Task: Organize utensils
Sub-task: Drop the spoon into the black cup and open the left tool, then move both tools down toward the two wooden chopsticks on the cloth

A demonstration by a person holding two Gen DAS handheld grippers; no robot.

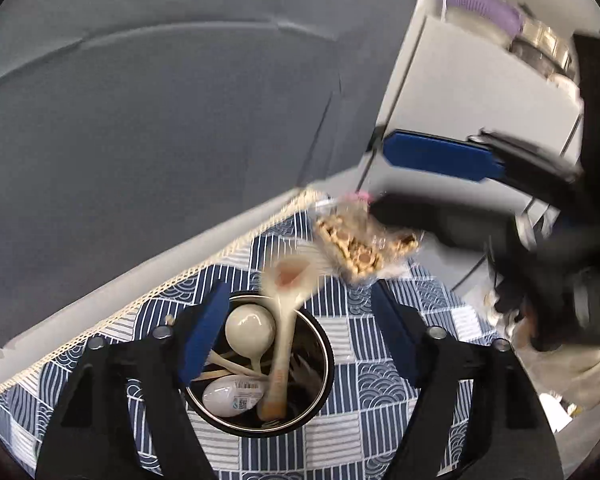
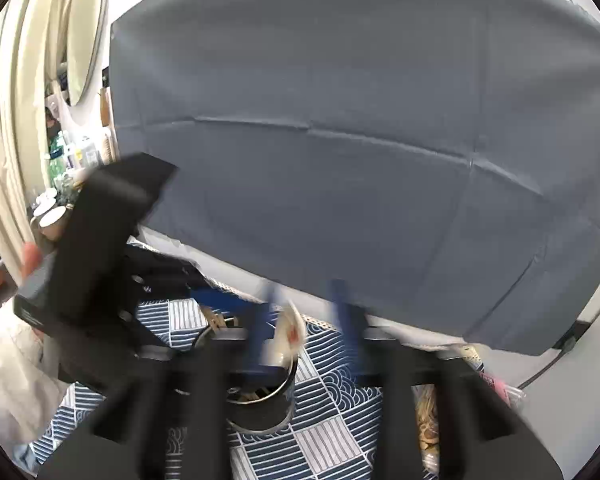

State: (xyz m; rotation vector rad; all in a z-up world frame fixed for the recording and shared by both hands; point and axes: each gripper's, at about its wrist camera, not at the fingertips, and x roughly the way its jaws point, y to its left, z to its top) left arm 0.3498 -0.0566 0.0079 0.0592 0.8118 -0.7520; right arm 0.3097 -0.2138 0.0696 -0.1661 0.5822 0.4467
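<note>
A black round utensil holder (image 1: 320, 364) stands on a blue-and-white patterned cloth. It holds cream ceramic spoons (image 1: 250, 330) and wooden chopsticks. One cream spoon (image 1: 286, 320) with a pinkish mark in its bowl leans blurred against the rim, touched by neither gripper. My left gripper (image 1: 296, 330) is open, its blue pads either side of the holder. My right gripper (image 2: 306, 320) is open above the holder (image 2: 260, 404), with the spoon's bowl (image 2: 288, 334) blurred between its fingers. The right gripper also shows in the left wrist view (image 1: 416, 180).
A clear bag of nuts (image 1: 360, 244) lies on the cloth beyond the holder, also at the right in the right wrist view (image 2: 428, 424). A grey backdrop sheet (image 1: 160, 100) stands behind the table. White cabinets and jars are at the far right.
</note>
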